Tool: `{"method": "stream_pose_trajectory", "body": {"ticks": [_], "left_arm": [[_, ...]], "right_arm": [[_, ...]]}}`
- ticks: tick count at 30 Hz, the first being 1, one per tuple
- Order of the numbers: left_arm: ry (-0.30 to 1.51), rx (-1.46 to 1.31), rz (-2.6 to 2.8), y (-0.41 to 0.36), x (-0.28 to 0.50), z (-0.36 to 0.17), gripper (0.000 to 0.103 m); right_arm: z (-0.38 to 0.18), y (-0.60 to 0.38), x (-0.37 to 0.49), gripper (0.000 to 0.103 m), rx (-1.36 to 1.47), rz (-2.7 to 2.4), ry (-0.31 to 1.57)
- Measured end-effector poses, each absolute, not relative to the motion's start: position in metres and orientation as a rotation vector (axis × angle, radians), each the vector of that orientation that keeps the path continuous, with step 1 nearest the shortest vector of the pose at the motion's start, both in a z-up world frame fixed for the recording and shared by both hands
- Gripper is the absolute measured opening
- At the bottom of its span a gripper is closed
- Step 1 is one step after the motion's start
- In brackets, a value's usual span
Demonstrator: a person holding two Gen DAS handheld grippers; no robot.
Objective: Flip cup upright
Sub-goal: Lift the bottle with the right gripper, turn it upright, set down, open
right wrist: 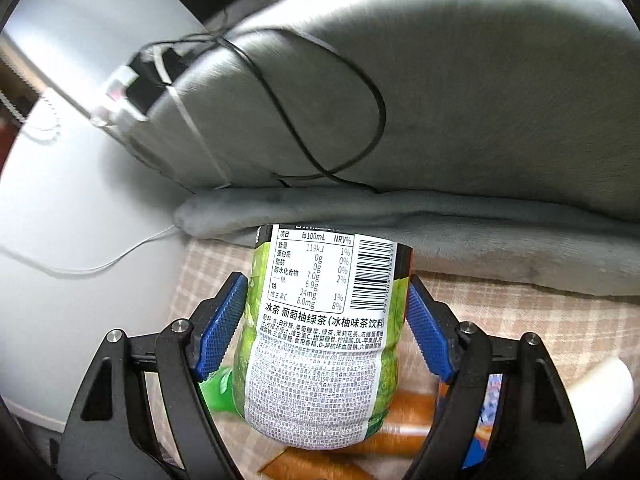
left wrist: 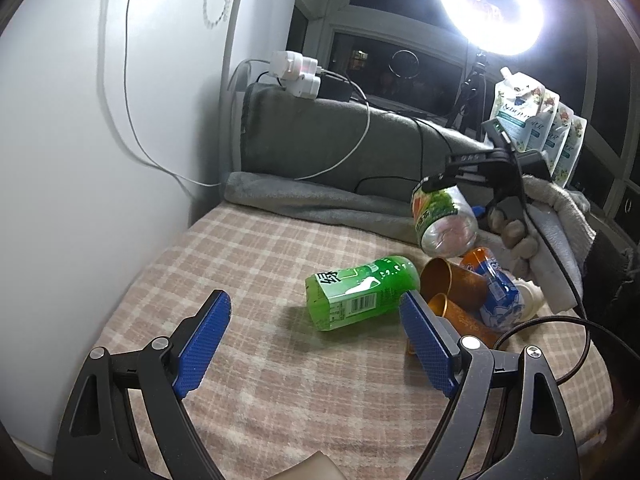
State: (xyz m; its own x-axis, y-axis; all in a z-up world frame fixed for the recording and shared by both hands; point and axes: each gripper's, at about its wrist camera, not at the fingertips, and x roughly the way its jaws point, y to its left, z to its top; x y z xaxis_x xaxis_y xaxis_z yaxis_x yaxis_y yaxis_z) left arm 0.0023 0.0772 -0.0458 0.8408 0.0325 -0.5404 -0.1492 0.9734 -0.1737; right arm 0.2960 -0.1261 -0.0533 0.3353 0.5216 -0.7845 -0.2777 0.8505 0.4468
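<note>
Right gripper lifts a tea bottle; the cups lie on their sides.

The right gripper (right wrist: 326, 312) has its jaws clenched on the clear tea bottle (right wrist: 320, 332), held above the checked blanket (left wrist: 256, 264). The left gripper (left wrist: 316, 340) hovers with jaws released. Two copper cups (left wrist: 448, 284) lie tipped over between the green bottle (left wrist: 360, 292) and a blue-labelled bottle (left wrist: 500, 292).

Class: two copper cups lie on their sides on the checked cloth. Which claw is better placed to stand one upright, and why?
Left. The left claw is open and empty beside the copper cups; the right claw is shut on a tea bottle.
</note>
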Motion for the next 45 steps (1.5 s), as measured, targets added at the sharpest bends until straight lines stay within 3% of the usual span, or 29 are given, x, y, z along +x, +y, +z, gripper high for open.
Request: {"method": "stream_pose_trajectory", "body": {"ticks": [13, 20, 28, 45], "left_arm": [[0.544, -0.200, 0.031, 0.055, -0.011, -0.035, 0.086], [0.548, -0.186, -0.019, 0.036, -0.012, -0.033, 0.086], [0.574, -0.168, -0.088, 0.012, -0.010, -0.034, 0.086], [0.631, -0.138, -0.159, -0.017, -0.003, -0.040, 0.086]], "right_arm": [[-0.010, -0.211, 0.195, 0.081, 0.302, 0.541, 1.030], [-0.027, -0.239, 0.137, 0.081, 0.298, 0.536, 1.049], [-0.087, -0.257, 0.091, 0.081, 0.374, 0.510, 1.171], [-0.120, -0.263, 0.093, 0.084, 0.372, 0.446, 1.196]]}}
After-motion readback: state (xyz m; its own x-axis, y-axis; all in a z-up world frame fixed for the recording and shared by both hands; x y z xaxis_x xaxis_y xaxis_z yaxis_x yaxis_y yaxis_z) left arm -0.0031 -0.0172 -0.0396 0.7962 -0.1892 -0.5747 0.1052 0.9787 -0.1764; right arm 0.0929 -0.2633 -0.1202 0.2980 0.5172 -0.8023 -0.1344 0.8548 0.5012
